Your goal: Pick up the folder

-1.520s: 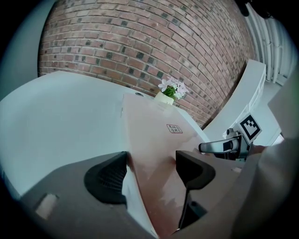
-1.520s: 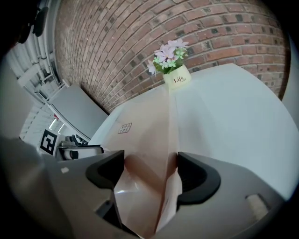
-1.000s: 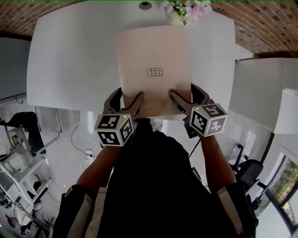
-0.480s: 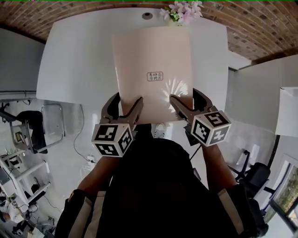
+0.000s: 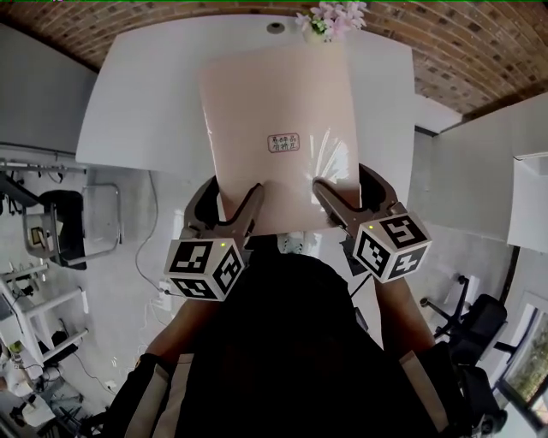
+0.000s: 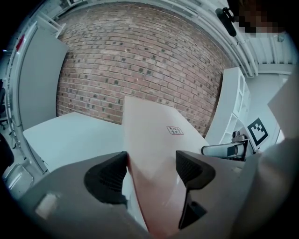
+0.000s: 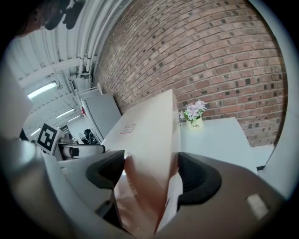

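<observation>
The pale pink rectangular card folder point(image 5: 278, 111) is being held up over the white table point(image 5: 137, 103). The left gripper point(image 5: 235, 192) and the right gripper point(image 5: 344, 184) are each clamping the folder's near edge, jaws pressing both faces. A small pot of pink flowers point(image 5: 330, 21) is standing beyond the folder's far edge.

The small label point(image 5: 284, 142) on the folder point(image 5: 278, 128), beyond both grippers' fingertips, carries print too fine to read. The folder's near edge is hidden between the fingers of the left gripper point(image 5: 233, 192) and the right gripper point(image 5: 342, 183); in the left gripper view it runs off the bottom edge. Past the fingertips the folder covers the middle of the table point(image 5: 145, 103) and the lower part of the flower pot point(image 5: 317, 34).
</observation>
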`<state>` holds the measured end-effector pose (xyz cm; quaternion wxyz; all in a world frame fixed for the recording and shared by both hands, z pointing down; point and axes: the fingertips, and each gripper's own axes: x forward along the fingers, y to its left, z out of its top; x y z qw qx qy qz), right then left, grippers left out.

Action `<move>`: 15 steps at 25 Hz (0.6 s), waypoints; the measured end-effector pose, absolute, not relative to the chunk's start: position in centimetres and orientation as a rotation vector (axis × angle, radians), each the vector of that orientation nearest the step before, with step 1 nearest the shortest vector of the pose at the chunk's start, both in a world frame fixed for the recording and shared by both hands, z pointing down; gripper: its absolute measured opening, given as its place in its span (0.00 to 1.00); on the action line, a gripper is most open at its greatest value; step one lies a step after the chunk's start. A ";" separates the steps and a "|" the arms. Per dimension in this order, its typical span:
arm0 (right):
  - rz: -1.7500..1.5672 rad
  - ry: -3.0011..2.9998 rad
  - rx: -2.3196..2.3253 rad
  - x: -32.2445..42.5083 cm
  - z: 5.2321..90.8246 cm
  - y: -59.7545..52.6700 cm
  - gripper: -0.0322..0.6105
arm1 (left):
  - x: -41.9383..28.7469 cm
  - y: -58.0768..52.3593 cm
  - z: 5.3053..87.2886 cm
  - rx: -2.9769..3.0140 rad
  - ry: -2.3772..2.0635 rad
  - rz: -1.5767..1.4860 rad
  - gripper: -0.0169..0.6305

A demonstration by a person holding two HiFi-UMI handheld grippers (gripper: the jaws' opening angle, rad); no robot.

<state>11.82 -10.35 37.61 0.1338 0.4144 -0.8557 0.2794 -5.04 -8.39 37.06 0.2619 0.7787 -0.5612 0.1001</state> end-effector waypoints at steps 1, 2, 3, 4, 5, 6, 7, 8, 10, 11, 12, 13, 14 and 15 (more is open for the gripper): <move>0.800 -2.484 1.206 11.8 37.3 -10.0 0.60 | -5.1 -8.1 36.8 2.111 -1.517 0.269 0.54; 0.791 -2.486 1.211 11.7 37.1 -9.7 0.60 | -5.1 -7.9 36.6 2.117 -1.516 0.268 0.54; 0.784 -2.487 1.216 11.7 37.0 -9.4 0.60 | -5.2 -7.7 36.5 2.124 -1.516 0.270 0.54; 0.778 -2.487 1.221 11.6 36.9 -9.2 0.60 | -5.3 -7.6 36.3 2.130 -1.515 0.273 0.54; 0.776 -2.485 1.226 11.5 36.9 -8.9 0.60 | -5.3 -7.4 36.2 2.135 -1.513 0.277 0.54; 0.775 -2.482 1.232 11.5 36.8 -8.6 0.60 | -5.4 -7.2 36.2 2.140 -1.509 0.281 0.54; 0.776 -2.478 1.239 11.4 36.8 -8.4 0.60 | -5.4 -7.1 36.1 2.145 -1.503 0.283 0.54; 0.778 -2.473 1.247 11.3 36.8 -8.1 0.60 | -5.5 -7.0 36.1 2.151 -1.497 0.285 0.54; 0.779 -2.464 1.262 11.1 36.7 -7.9 0.60 | -5.7 -6.9 36.0 2.163 -1.484 0.286 0.54; 0.780 -2.460 1.270 10.8 36.7 -7.7 0.60 | -6.0 -6.9 36.0 2.170 -1.479 0.287 0.54; 0.782 -2.456 1.278 10.5 36.7 -7.6 0.60 | -6.3 -6.8 36.0 2.175 -1.473 0.287 0.54; 0.783 -2.451 1.286 10.1 36.7 -7.3 0.61 | -6.8 -6.7 36.1 2.181 -1.467 0.286 0.54; 0.783 -2.444 1.295 9.6 36.7 -6.9 0.61 | -7.2 -6.5 36.1 2.186 -1.460 0.282 0.54; 0.780 -2.436 1.304 9.1 36.7 -6.5 0.61 | -7.7 -6.2 36.1 2.191 -1.453 0.276 0.54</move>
